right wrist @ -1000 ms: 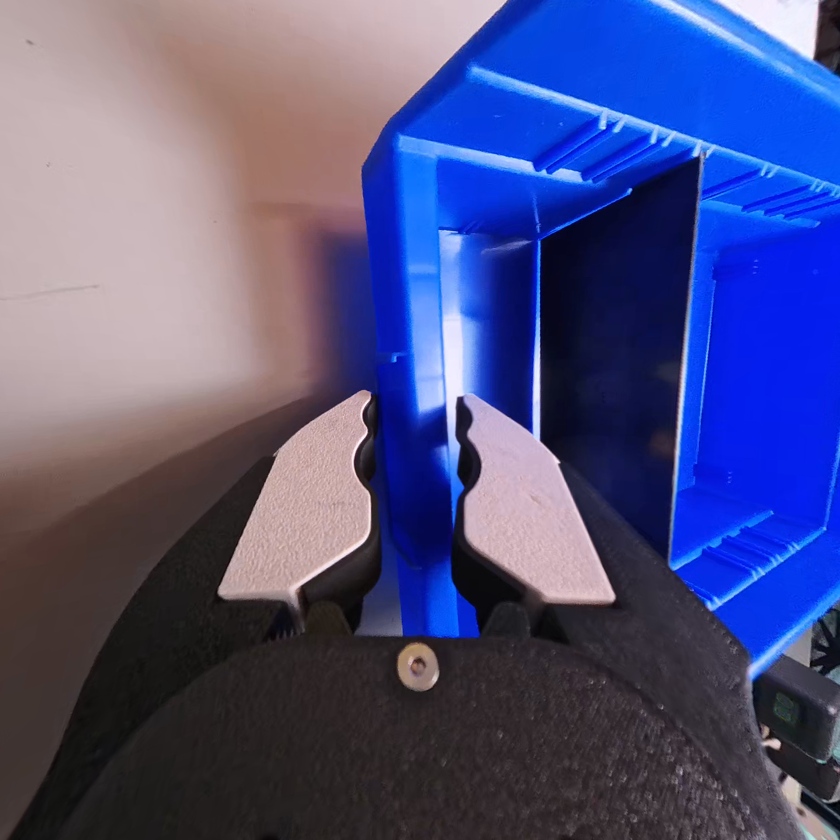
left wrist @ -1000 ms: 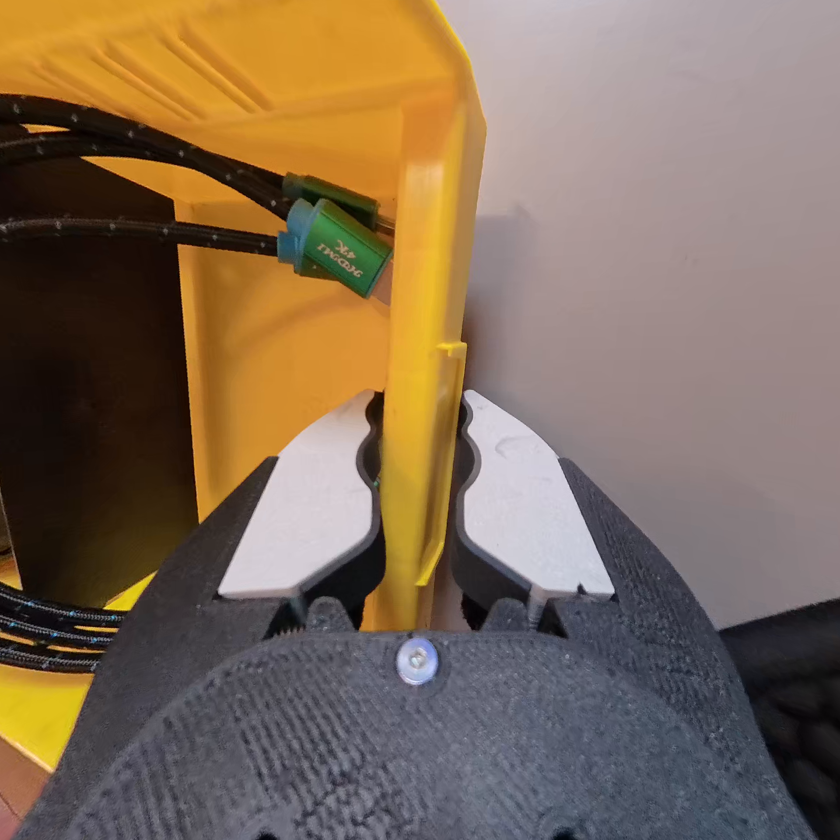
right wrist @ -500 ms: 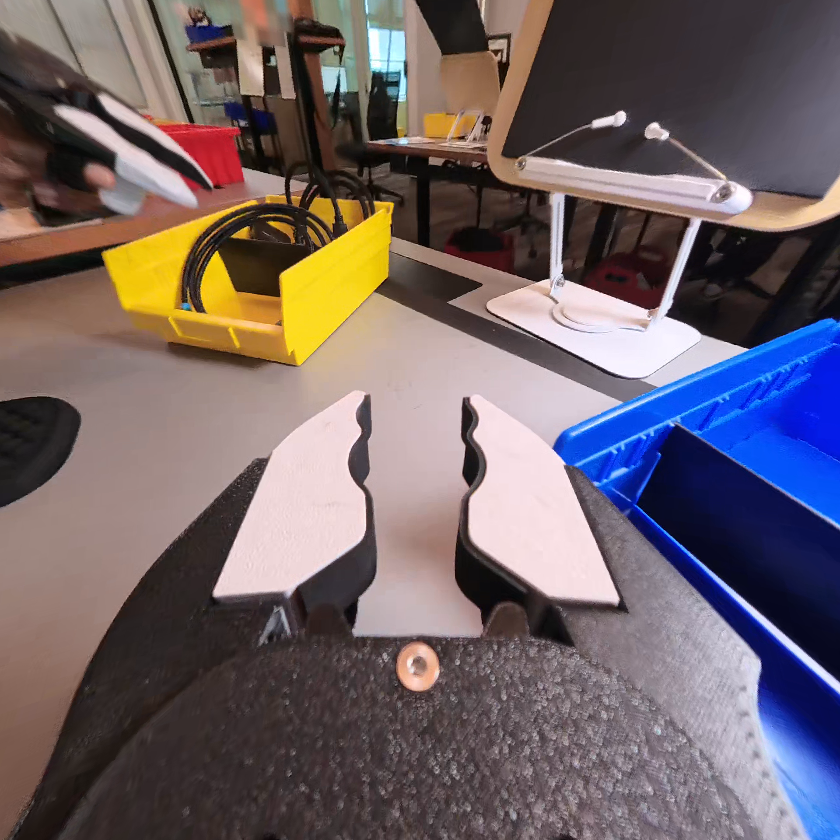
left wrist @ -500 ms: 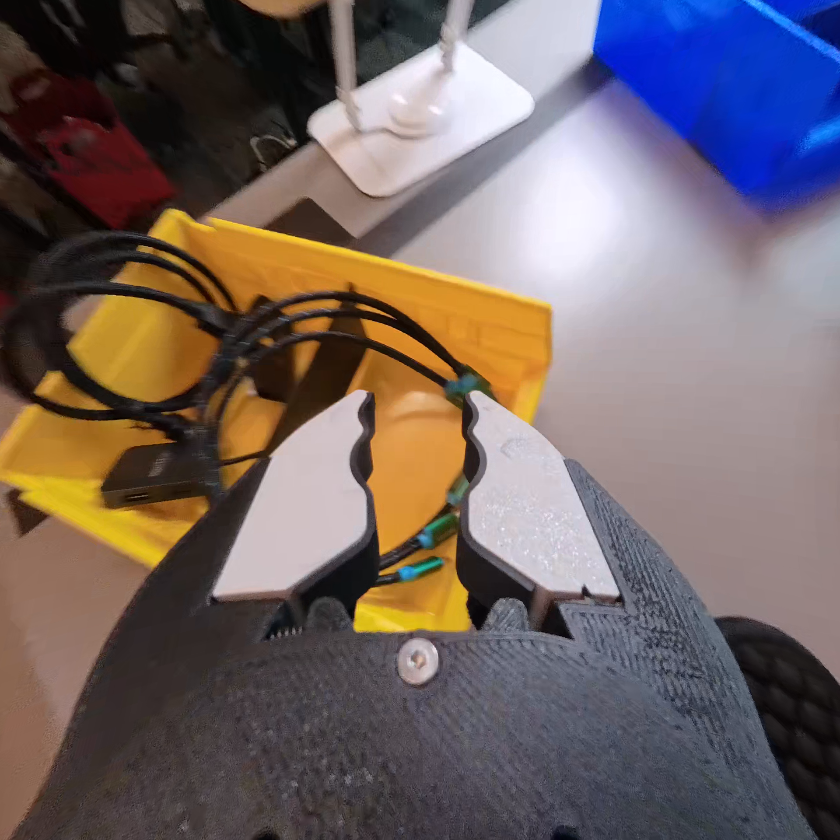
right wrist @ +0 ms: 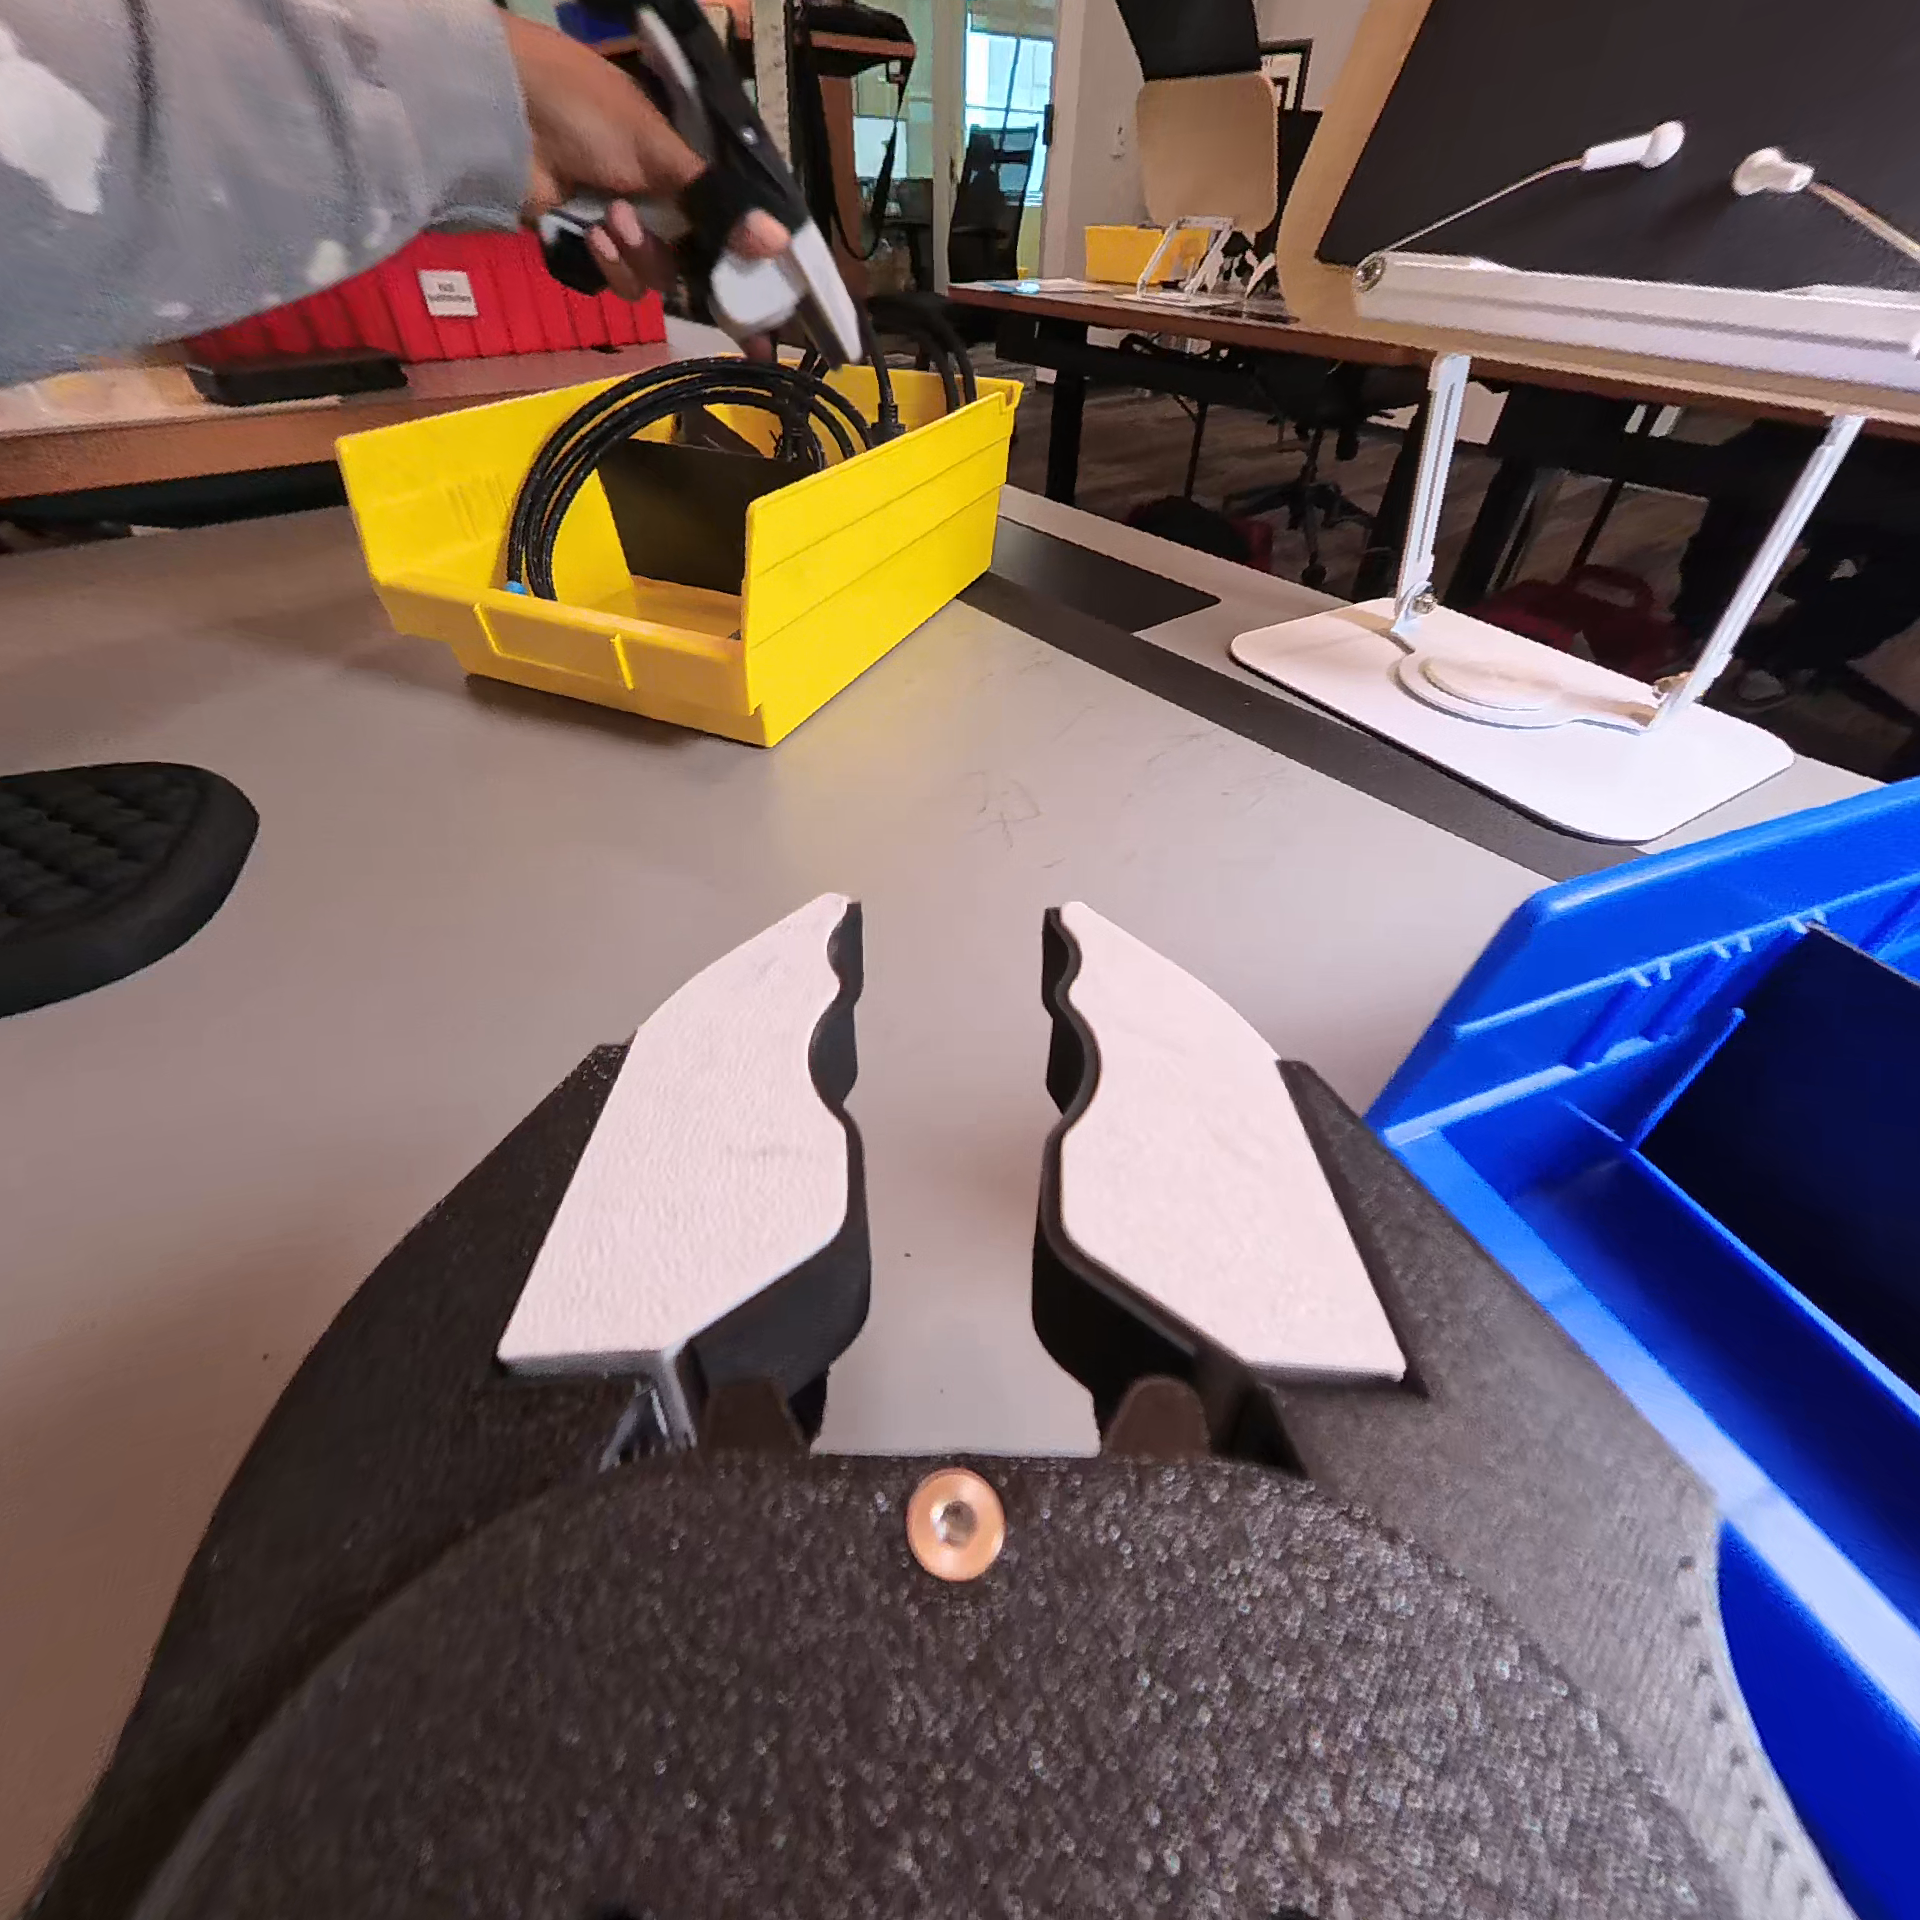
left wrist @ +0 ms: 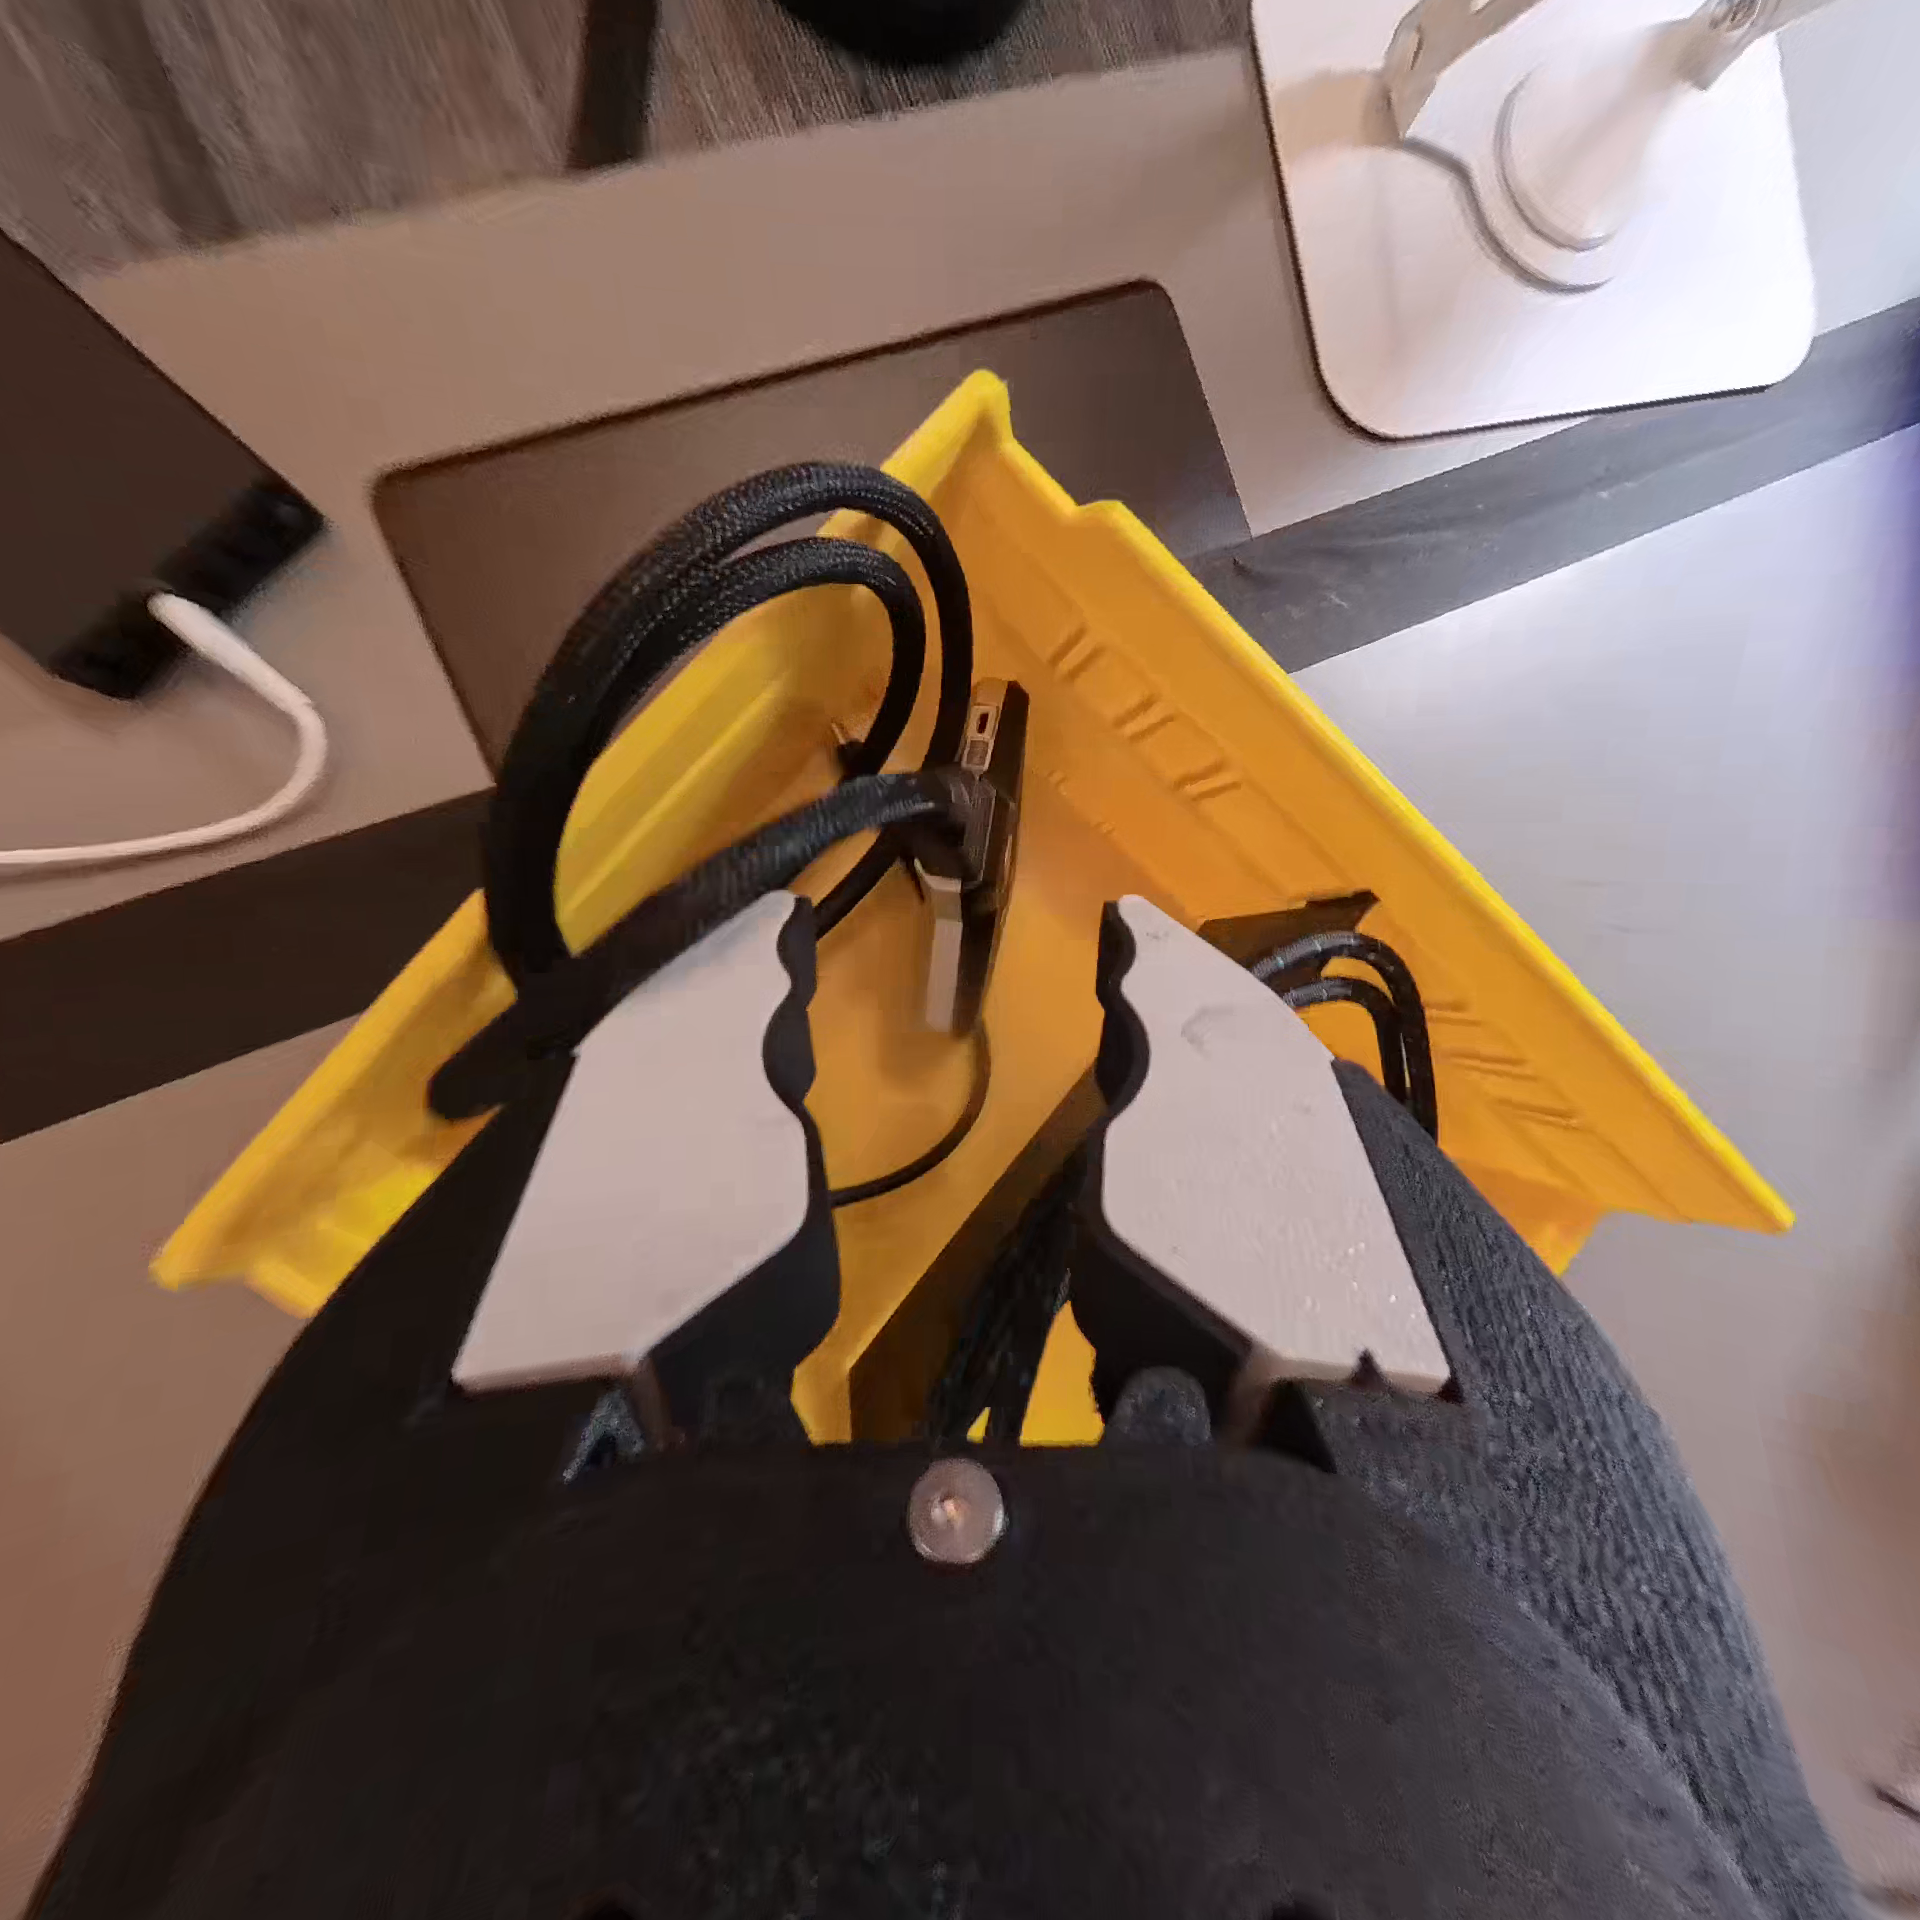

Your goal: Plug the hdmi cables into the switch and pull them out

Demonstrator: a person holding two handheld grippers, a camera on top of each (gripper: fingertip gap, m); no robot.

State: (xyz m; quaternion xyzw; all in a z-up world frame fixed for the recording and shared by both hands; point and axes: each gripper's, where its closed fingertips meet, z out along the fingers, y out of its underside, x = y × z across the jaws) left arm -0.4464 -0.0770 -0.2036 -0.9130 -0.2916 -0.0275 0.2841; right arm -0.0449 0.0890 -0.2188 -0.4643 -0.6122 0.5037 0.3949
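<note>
In the left wrist view my left gripper (left wrist: 956, 925) is open and empty, pointing down into the yellow bin (left wrist: 1247, 831). Just beyond its tips a dark HDMI switch (left wrist: 992, 800) stands on edge with a black braided cable (left wrist: 727, 582) plugged into it. More cables (left wrist: 1382, 997) lie beside my right finger, past a black divider (left wrist: 966, 1247). In the right wrist view my right gripper (right wrist: 951, 914) is open and empty, low over the grey table (right wrist: 520, 935). The yellow bin (right wrist: 873, 582) with coiled cables (right wrist: 623, 436) sits far ahead, and the left gripper (right wrist: 821, 332) hovers over it.
A blue bin (right wrist: 1662, 1143) with a dark divider stands close on the right of my right gripper. A white stand base (right wrist: 1507, 707) is at the back right, also seen in the left wrist view (left wrist: 1538, 208). A black pad (right wrist: 94, 862) lies left. A white cable (left wrist: 239, 748) runs beyond the bin.
A second ago the left gripper was shut on the yellow bin's wall and the right on the blue bin's wall. Both let go. The left has moved over the bin and opened wider.
</note>
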